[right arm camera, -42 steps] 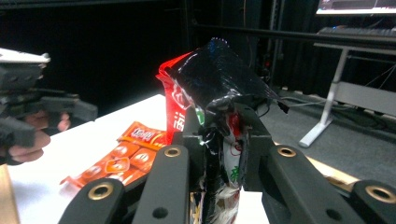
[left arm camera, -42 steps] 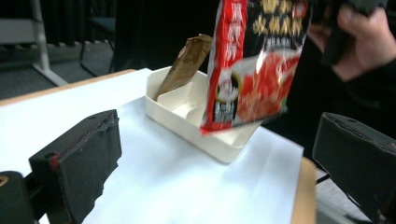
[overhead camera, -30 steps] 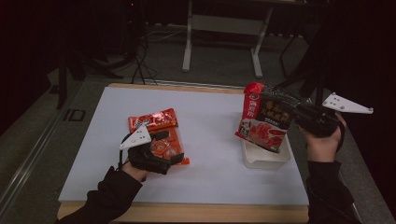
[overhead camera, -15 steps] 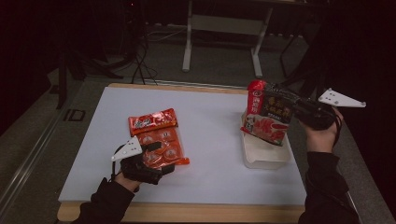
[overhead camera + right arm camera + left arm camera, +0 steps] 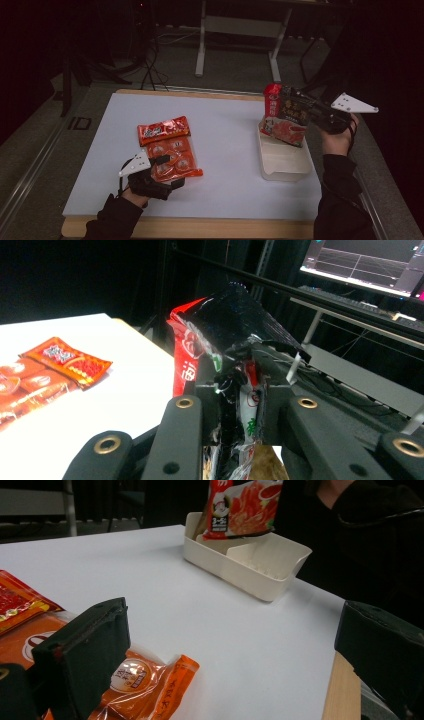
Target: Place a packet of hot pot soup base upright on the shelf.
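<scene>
We've got the red snack bag (image 5: 284,119) pinched in the right gripper (image 5: 304,111), hanging tilted over the white tray (image 5: 285,162). Left gripper (image 5: 167,167) sits low on the tabletop (image 5: 225,145), jaws wide open around the orange packets (image 5: 172,156).

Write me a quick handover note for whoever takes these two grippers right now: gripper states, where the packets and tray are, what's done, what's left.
Right gripper: shut on the red and black snack bag, holding it upright over the far end of the cream tray, its lower edge at the tray's rim.
Left gripper: open, jaws wide, low at the near end of the orange sachet pack; nothing gripped.
Red packet lies flat on the white table, at the far end of the orange pack.
Done: one bag lifted to the tray.
Left: probably release the bag into the tray, then move the two packets still lying on the table.
</scene>
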Tool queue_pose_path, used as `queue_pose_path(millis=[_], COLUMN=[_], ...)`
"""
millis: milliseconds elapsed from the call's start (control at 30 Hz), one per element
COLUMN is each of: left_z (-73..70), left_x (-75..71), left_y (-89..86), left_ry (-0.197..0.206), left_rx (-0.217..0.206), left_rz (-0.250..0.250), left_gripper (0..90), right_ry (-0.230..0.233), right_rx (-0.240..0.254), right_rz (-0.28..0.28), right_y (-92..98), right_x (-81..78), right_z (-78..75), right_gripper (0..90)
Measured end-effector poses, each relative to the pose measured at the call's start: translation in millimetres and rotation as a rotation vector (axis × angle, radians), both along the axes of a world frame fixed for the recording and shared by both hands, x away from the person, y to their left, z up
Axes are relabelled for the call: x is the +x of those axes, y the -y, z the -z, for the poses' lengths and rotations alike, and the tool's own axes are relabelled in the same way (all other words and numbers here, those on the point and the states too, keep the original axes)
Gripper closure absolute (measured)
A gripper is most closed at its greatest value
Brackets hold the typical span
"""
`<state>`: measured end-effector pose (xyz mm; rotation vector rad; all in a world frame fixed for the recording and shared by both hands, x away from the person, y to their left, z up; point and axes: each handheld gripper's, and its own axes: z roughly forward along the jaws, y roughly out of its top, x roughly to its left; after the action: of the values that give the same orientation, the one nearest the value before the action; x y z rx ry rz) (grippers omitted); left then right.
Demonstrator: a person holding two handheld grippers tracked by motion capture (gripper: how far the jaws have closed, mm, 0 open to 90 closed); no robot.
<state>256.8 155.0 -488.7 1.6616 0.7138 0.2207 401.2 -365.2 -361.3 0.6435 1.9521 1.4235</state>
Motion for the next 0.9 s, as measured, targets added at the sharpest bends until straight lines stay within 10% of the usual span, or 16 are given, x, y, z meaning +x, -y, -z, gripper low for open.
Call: queue_pose_path(millis=[900], left_z=[8.3], left_x=[1.9], left_y=[-1.7], left_ry=[-0.028], left_rx=[-0.023], left_rz=[0.008], left_gripper=[1.5], right_ry=[-0.085], right_rx=[0.028], right_rz=[-0.032], right_y=[-0.7], right_x=[15.0], right_z=[36.6], right_gripper=[75.3])
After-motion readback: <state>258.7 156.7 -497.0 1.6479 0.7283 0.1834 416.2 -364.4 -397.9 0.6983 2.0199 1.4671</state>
